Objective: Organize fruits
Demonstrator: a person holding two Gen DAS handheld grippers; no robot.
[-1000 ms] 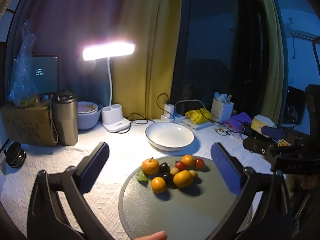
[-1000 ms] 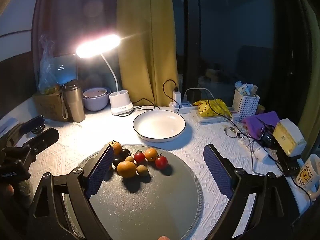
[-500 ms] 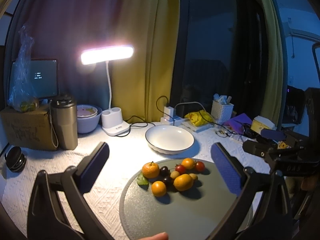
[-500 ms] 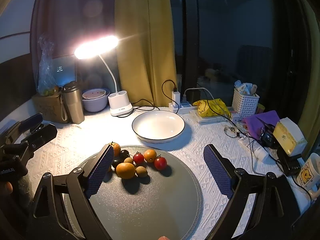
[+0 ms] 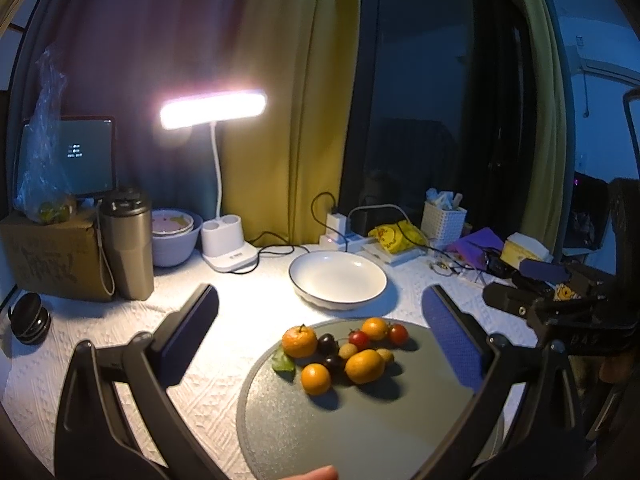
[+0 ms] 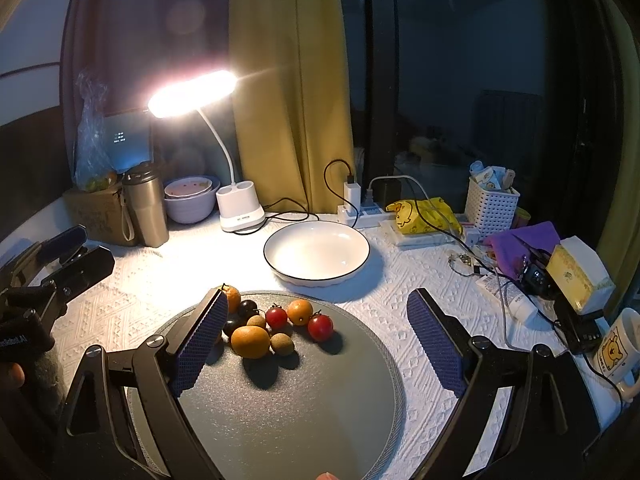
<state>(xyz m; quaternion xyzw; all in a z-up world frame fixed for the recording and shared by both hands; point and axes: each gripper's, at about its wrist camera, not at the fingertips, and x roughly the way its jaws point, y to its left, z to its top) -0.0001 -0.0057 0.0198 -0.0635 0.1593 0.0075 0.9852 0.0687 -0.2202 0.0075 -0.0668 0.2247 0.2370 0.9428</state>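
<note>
Both grippers wide, empty: left gripper [image 5: 320, 320] and right gripper [image 6: 316, 332] above fruit pile [image 6: 272, 324] on gray mat [image 6: 300, 400], white plate [image 6: 316, 250] beyond

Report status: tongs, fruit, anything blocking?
Left tongs open, empty. Right tongs open, empty. Fruit pile untouched on grey mat; white bowl empty. Path unobstructed.

The left gripper [image 5: 320, 332] hangs above the surface with its fingers [image 5: 188, 340] spread wide, gripping nothing. The right gripper [image 6: 316, 340] does likewise, its fingers [image 6: 436, 344] wide apart and empty.
</note>
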